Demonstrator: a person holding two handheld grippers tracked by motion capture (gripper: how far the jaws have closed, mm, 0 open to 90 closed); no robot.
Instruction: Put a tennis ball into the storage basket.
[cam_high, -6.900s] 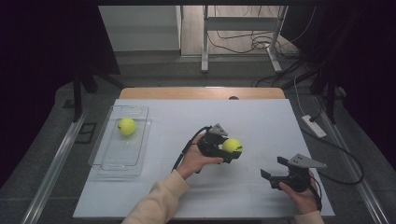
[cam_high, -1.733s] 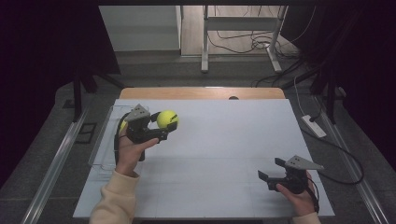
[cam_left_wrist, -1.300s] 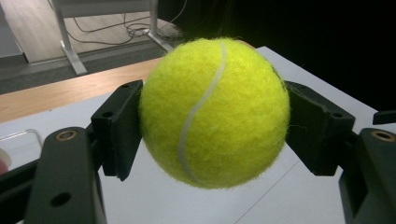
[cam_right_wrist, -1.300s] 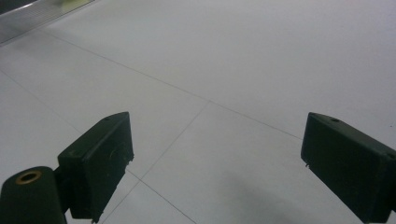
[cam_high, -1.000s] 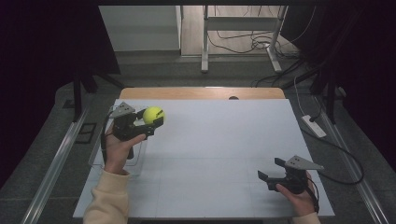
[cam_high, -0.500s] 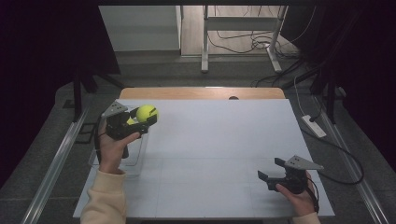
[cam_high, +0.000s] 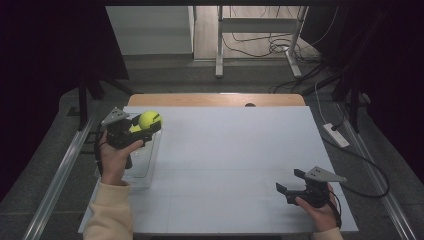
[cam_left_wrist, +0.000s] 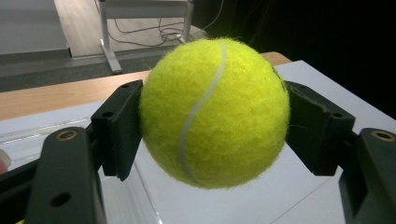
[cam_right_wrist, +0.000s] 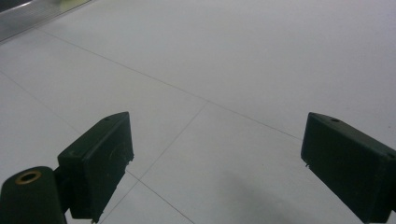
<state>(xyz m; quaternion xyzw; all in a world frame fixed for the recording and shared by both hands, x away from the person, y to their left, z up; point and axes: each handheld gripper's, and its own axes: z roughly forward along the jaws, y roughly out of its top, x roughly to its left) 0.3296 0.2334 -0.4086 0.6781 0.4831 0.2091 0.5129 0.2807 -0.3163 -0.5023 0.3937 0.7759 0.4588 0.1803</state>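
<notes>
Yellow-green felt is the main thing in the left gripper view: a tennis ball (cam_left_wrist: 215, 112) with its white seam curving down the front, pinched between the two black pads, one pressing at 9 o'clock and the other at 3 o'clock. So the left tongs (cam_high: 145, 127) are closed on the ball and it hangs clear of the white sheet below.

From the high view, the left hand (cam_high: 114, 159) holds those tongs up at about 9 o'clock on the surface (cam_high: 235, 165), right over the far end of a clear plastic tray (cam_high: 142, 172) that sits along the left edge of the white sheet. The held ball (cam_high: 149, 119) sits at the tip, on the side of the tongs that faces the middle of the surface. There's a bit more yellow-green just behind the tongs, down by the tray, but I can't tell what it is because the tongs cover most of it.

The right tongs (cam_high: 291, 181) are way over at about 4 o'clock, near the front right corner, well apart from the ball and the tray, held low by the right hand (cam_high: 320, 212). In the right gripper view the two pads stand wide apart with nothing between them, just bare white sheet with faint grid lines under them. Grey three-cornered plate on top of each.
</notes>
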